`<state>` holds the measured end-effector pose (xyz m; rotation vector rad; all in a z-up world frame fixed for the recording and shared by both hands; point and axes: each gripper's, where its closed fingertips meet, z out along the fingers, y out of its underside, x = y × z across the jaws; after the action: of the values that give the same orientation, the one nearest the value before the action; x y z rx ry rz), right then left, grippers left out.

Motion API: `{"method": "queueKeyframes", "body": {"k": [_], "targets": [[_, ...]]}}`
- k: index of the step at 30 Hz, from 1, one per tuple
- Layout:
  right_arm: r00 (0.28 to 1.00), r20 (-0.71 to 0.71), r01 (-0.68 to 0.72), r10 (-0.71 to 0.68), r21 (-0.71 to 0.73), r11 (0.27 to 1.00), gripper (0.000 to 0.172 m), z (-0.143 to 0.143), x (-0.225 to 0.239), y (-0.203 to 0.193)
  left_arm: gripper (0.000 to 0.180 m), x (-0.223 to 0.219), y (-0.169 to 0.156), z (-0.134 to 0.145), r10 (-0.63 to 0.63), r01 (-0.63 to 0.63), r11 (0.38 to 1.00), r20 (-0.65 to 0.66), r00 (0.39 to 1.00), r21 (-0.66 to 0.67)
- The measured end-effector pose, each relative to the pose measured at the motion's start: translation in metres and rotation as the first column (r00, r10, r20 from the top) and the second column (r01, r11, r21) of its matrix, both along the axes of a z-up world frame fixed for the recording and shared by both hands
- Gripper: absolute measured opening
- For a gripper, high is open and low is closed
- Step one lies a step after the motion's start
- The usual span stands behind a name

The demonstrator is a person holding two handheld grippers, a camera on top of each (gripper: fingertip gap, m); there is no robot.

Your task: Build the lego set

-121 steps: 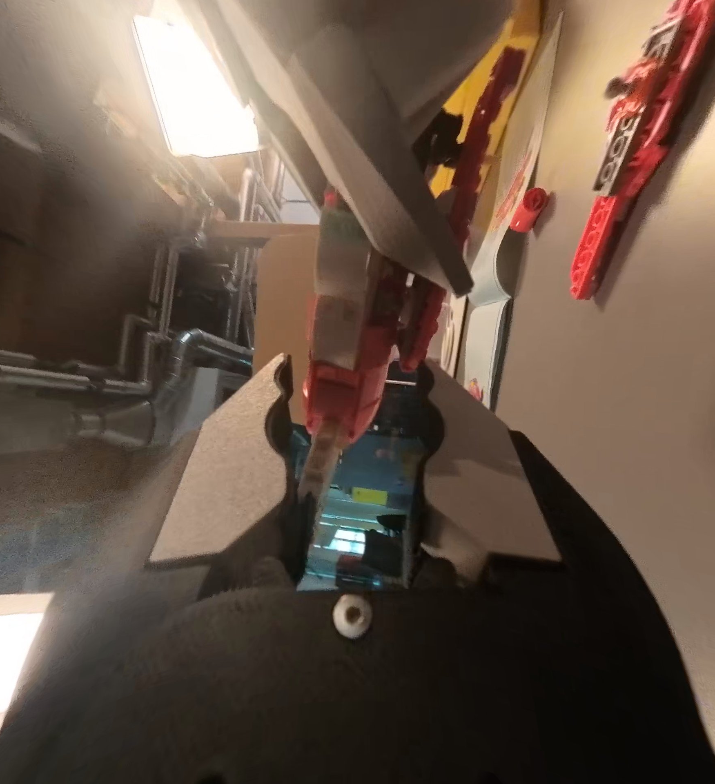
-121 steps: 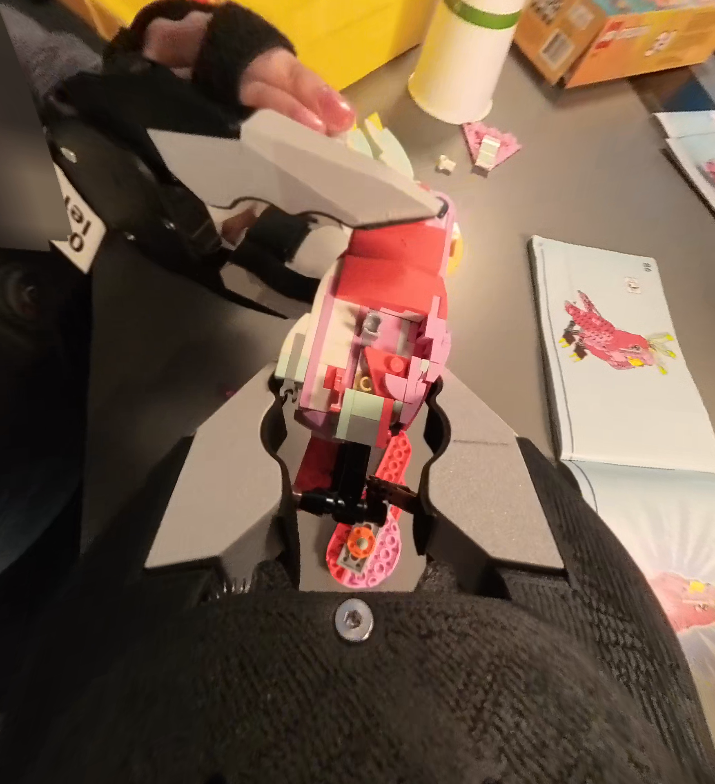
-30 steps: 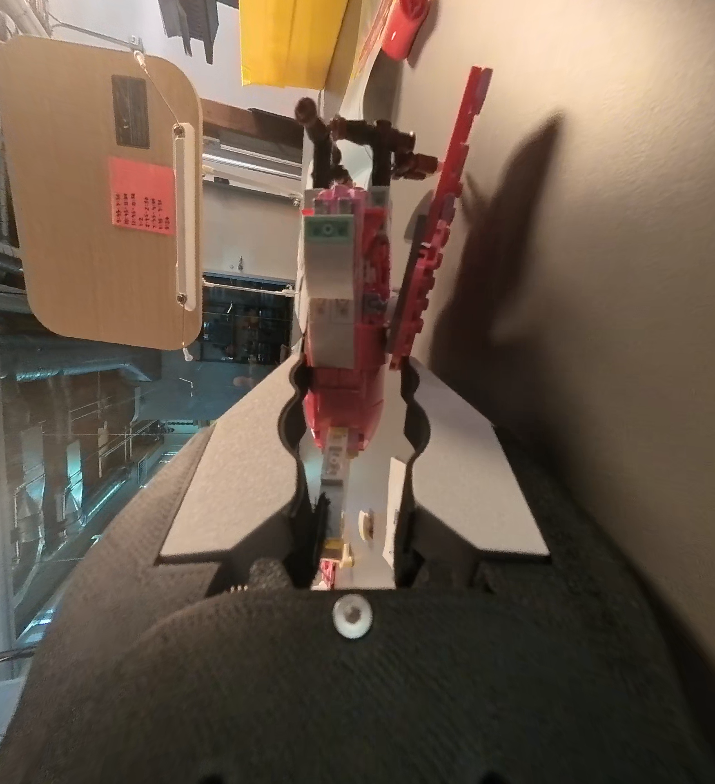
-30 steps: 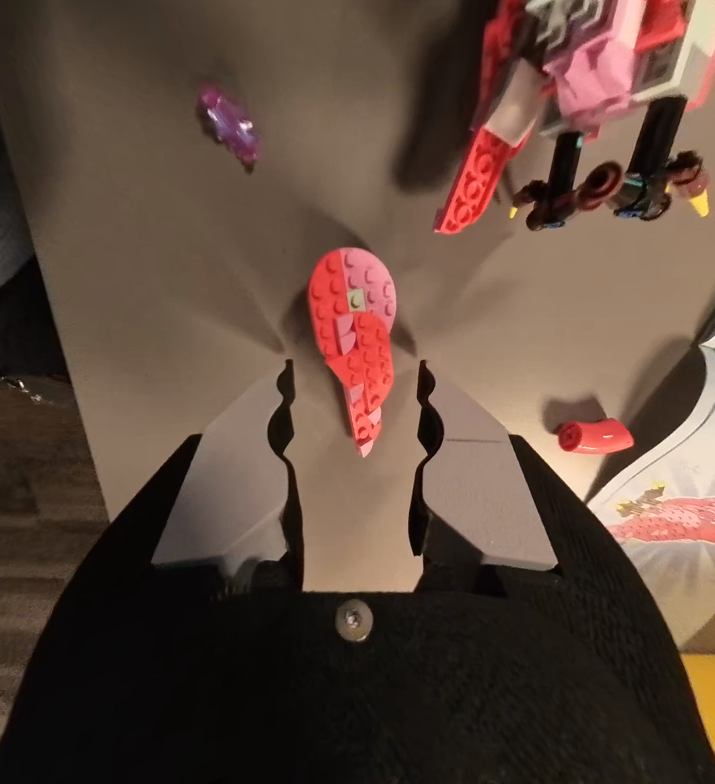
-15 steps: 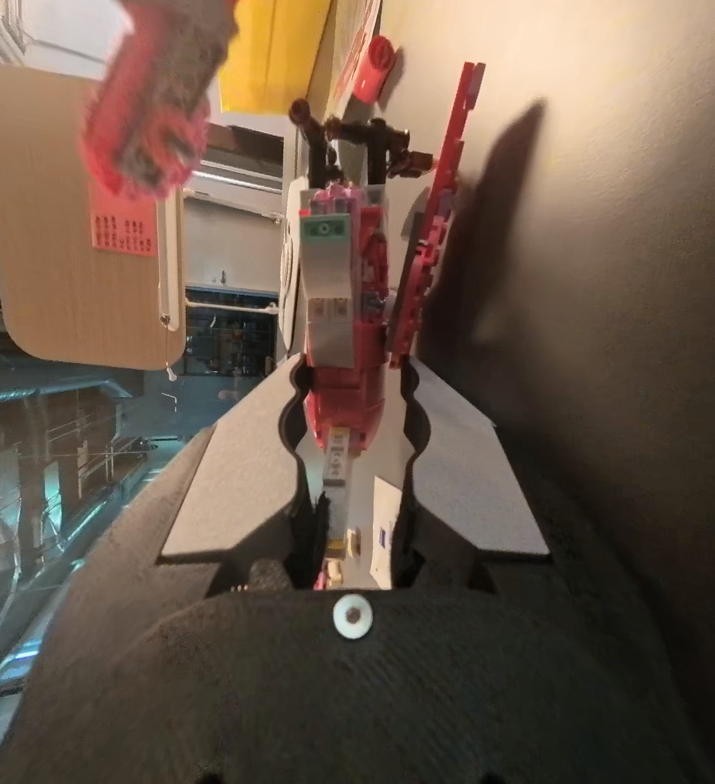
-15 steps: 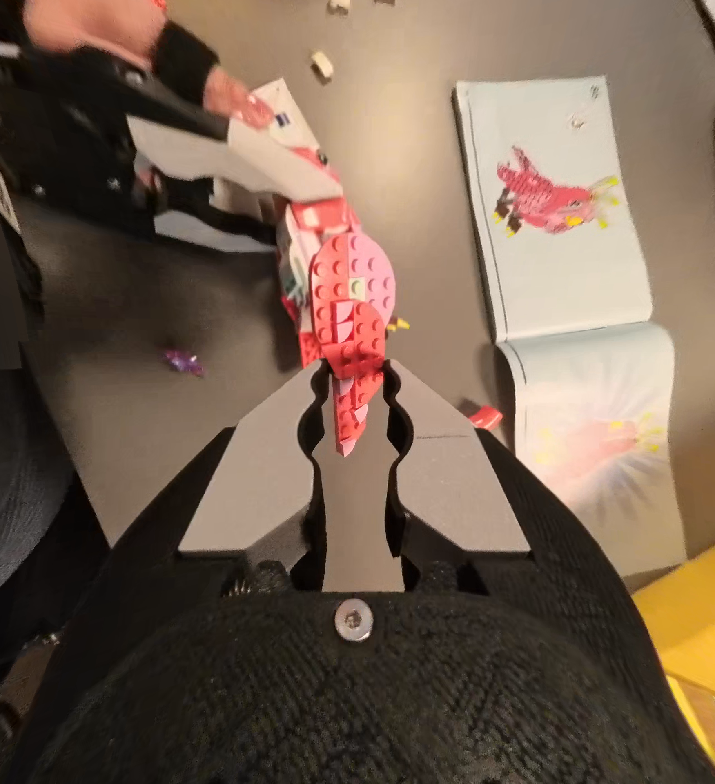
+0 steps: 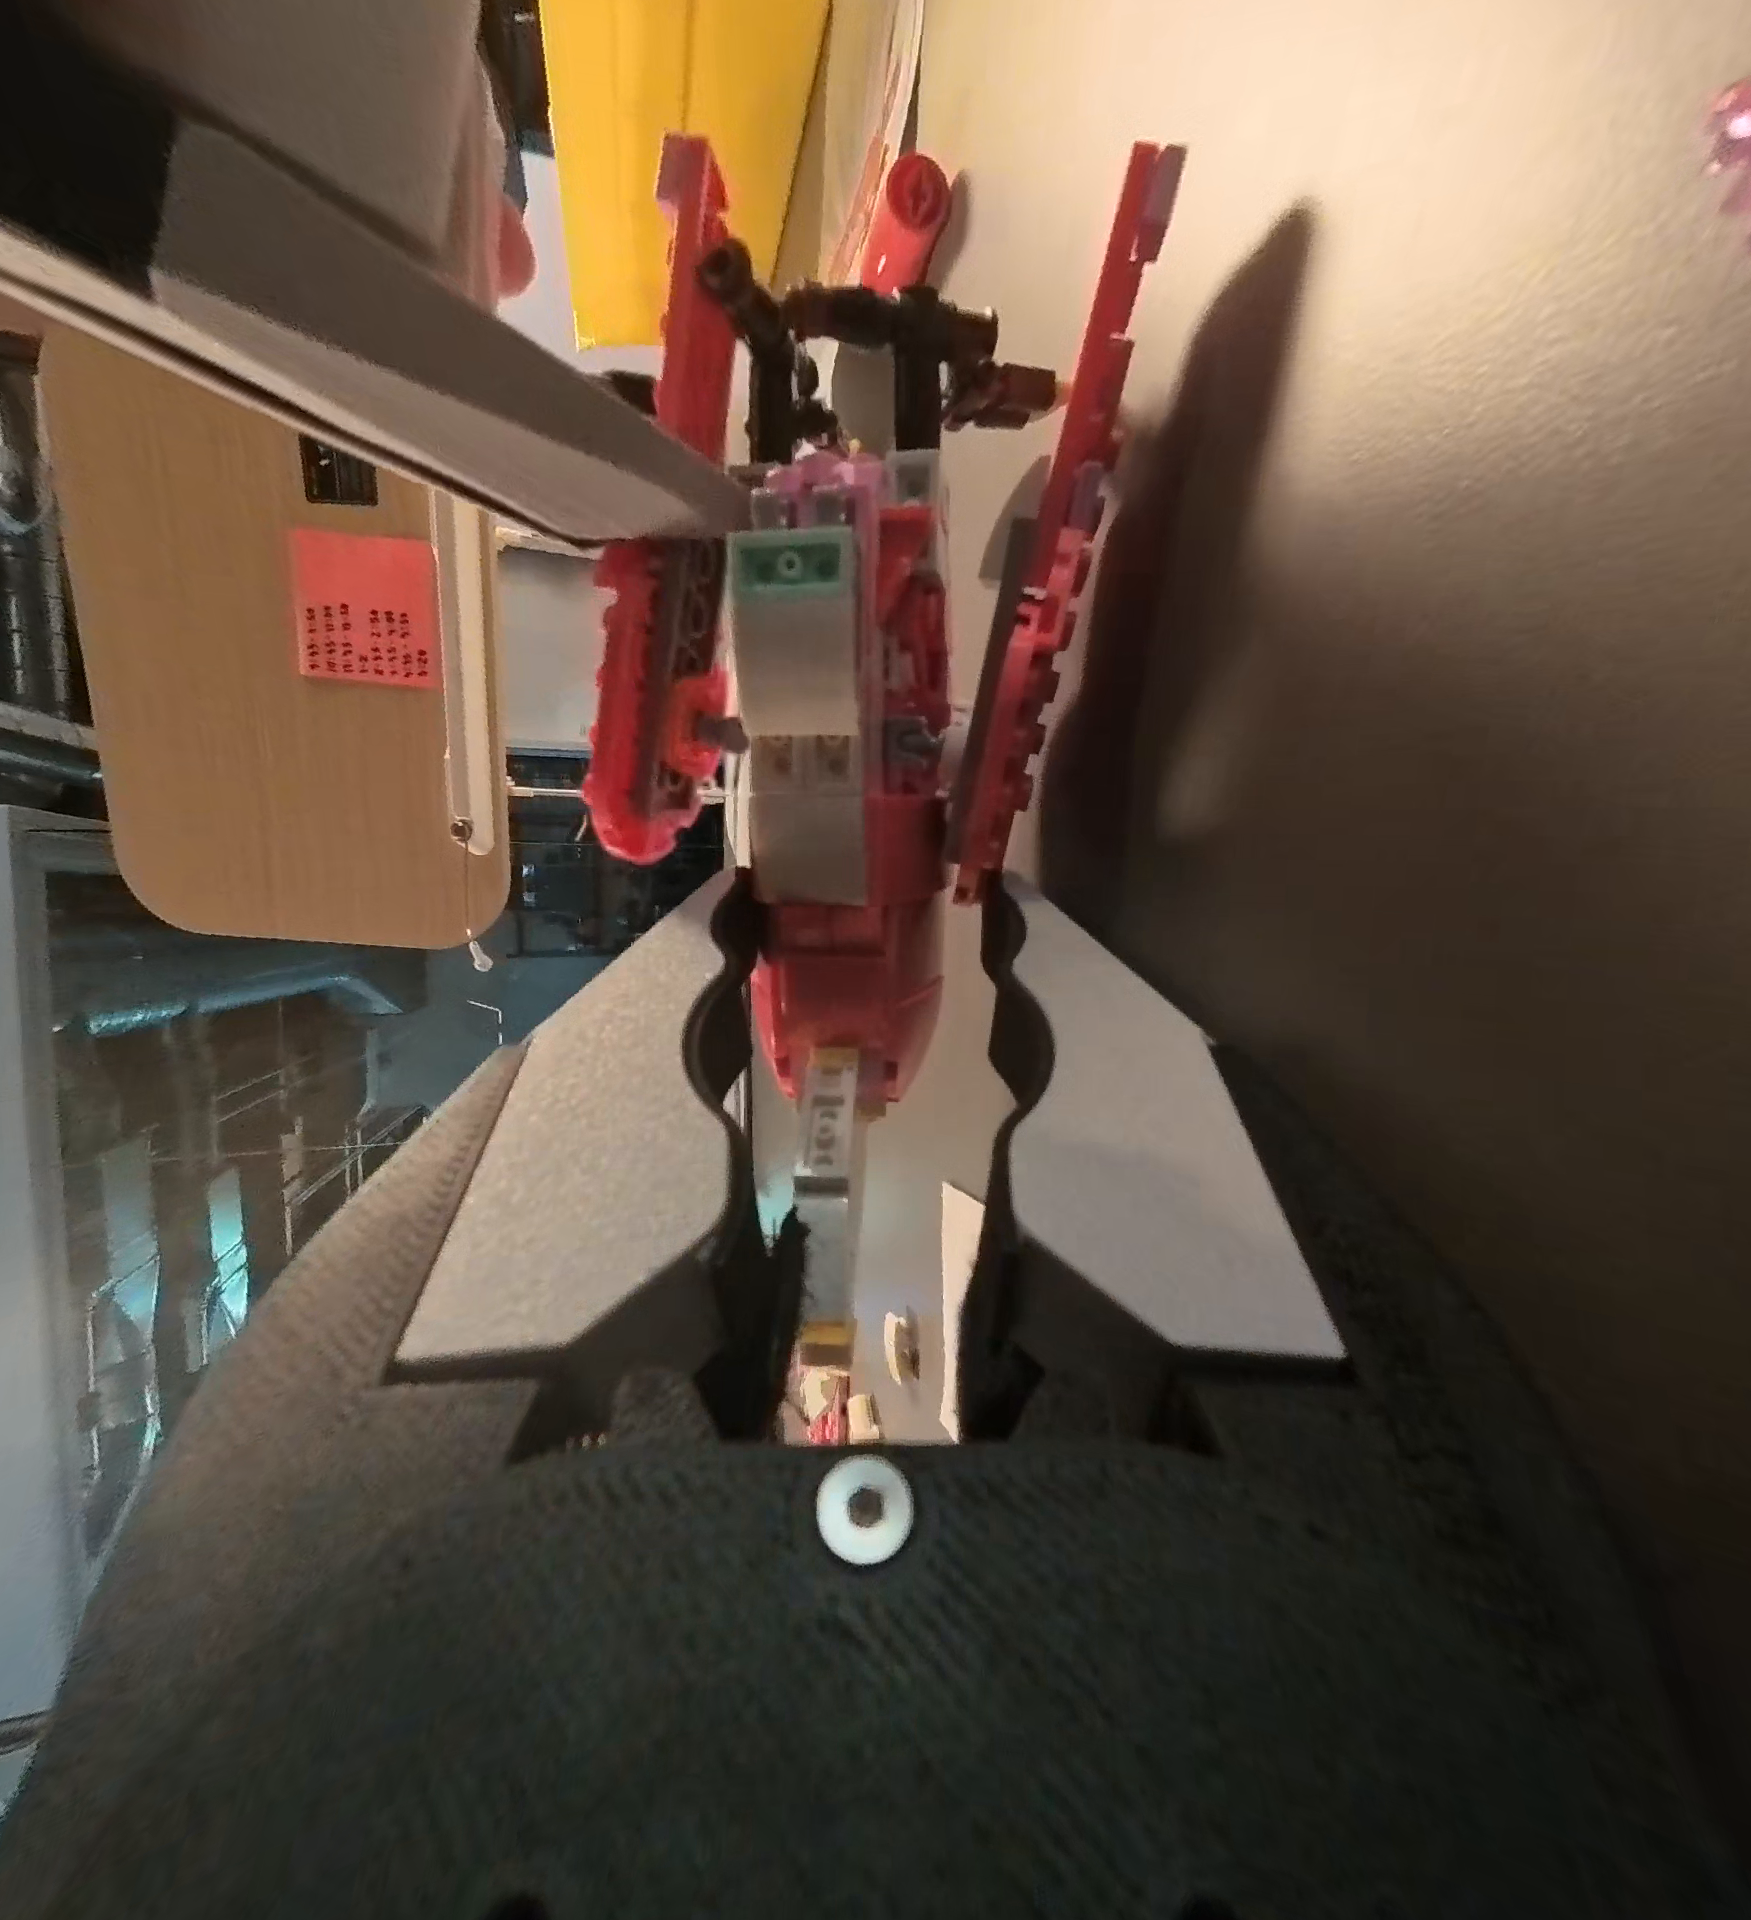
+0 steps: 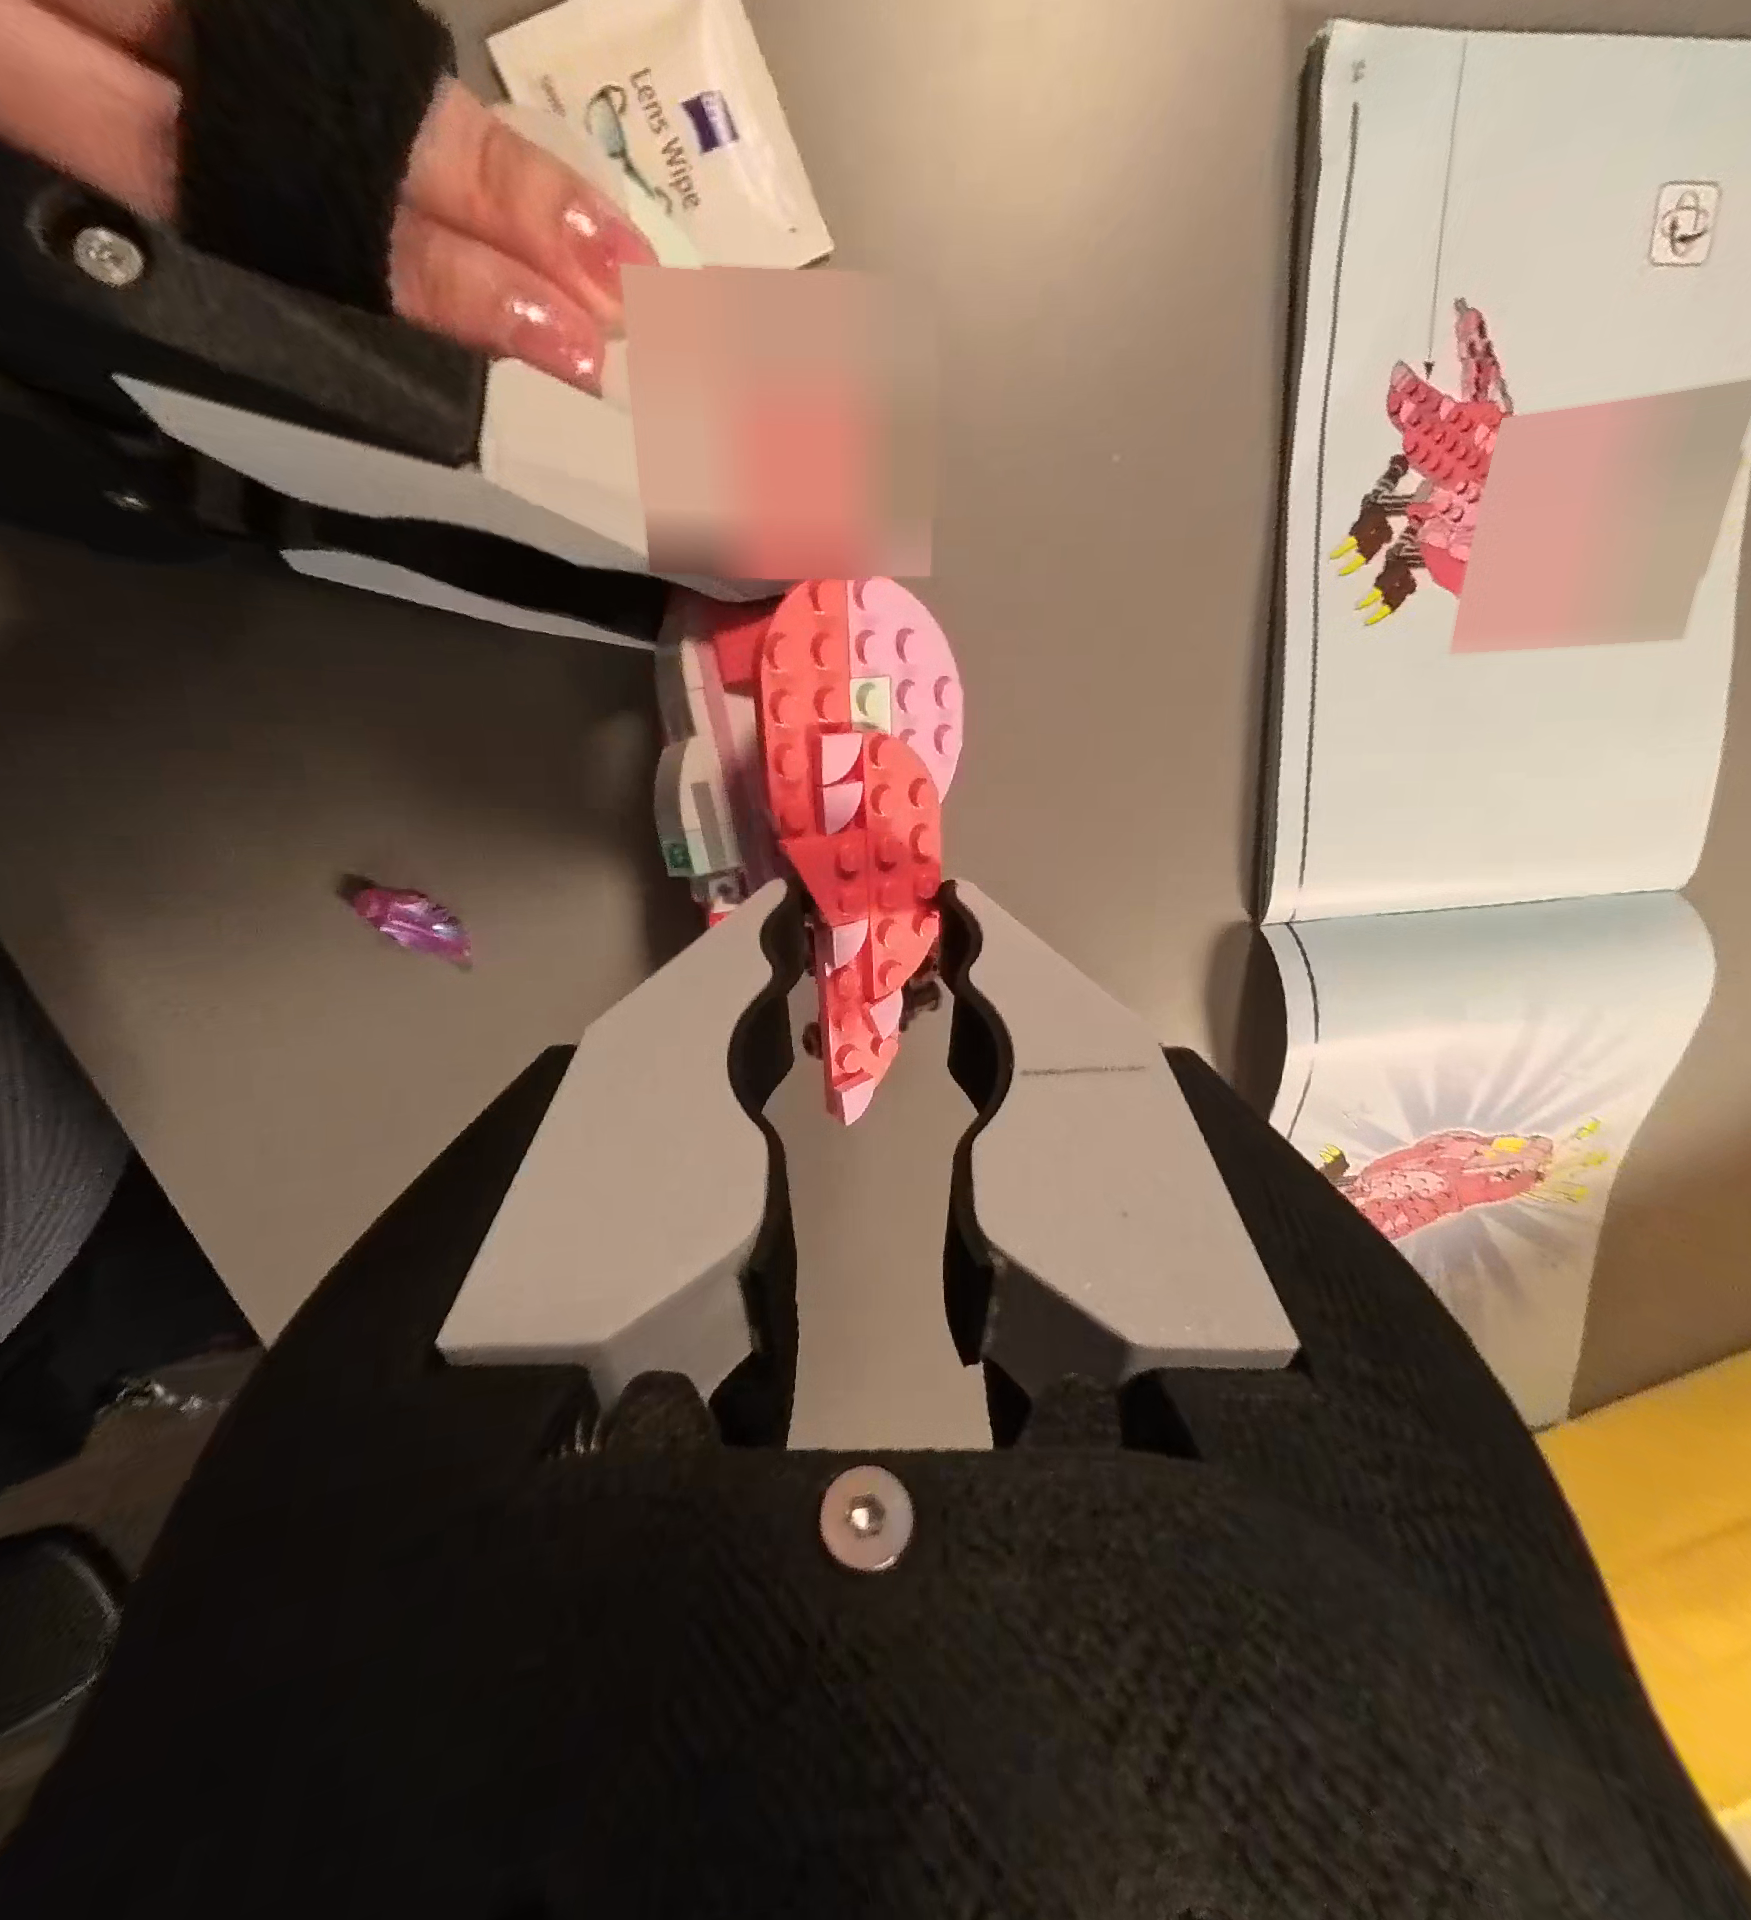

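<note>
My left gripper (image 7: 866, 904) is shut on a brick-built bird model (image 7: 829, 790) of red, pink and grey, held by its body just above the grey table (image 7: 1473, 727). One red wing (image 7: 1047, 623) is fixed on the model's table side and its black legs (image 7: 850, 322) point away. My right gripper (image 8: 866, 914) is shut on a loose red and pink wing (image 8: 860, 779). It holds this wing (image 7: 653, 707) close against the model's other side, with the wing's pin next to the body. The left gripper's fingers (image 8: 383, 447) reach in from the left in the right wrist view.
An open instruction booklet (image 8: 1525, 520) lies on the right. A white sachet (image 8: 663, 156) lies beyond the model and a small purple piece (image 8: 409, 914) to its left. A red curved piece (image 7: 912, 218) and a yellow box (image 7: 684, 156) lie past the model. Measured from the fingertips, the white sachet (image 8: 663, 156) is 9 cm or so from the left gripper and 15 cm from the right.
My right gripper shut on the wing lying on the table, lifted it and brought it up against the model. My left gripper kept the model steady.
</note>
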<state>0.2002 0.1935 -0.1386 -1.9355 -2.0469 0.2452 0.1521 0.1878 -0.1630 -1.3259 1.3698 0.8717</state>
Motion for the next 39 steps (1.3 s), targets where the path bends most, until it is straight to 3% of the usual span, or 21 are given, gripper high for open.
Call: {"method": "queueKeyframes", "body": {"k": [17,21,26,30,32,39], "targets": [[0.998,0.008,-0.059,0.058,0.105,0.993,0.029,0.001,-0.002,-0.001,0.042,0.002,0.001,-0.001,-0.015,0.015,1.000,-0.008,1.000,-0.004],[0.994,0.005,-0.109,0.110,0.134,0.985,0.022,0.000,-0.001,-0.004,0.042,0.003,0.002,-0.001,-0.019,0.019,1.000,-0.011,1.000,-0.003],[0.992,-0.011,-0.127,0.129,0.116,0.985,0.032,0.003,-0.001,0.000,0.042,0.003,0.002,-0.001,-0.024,0.023,1.000,-0.010,1.000,-0.006],[0.991,-0.071,-0.109,0.114,0.072,0.991,0.025,0.004,-0.005,-0.001,0.042,0.002,0.002,-0.001,-0.025,0.025,1.000,-0.010,1.000,-0.005],[0.986,-0.105,-0.115,0.126,0.105,0.988,0.009,0.007,-0.008,0.001,0.042,0.002,0.002,-0.001,-0.025,0.025,1.000,-0.010,1.000,-0.005],[0.983,-0.069,-0.147,0.172,0.276,0.950,0.003,0.020,-0.005,0.004,0.043,0.001,0.003,-0.001,-0.014,0.014,1.000,-0.017,1.000,0.000]]}}
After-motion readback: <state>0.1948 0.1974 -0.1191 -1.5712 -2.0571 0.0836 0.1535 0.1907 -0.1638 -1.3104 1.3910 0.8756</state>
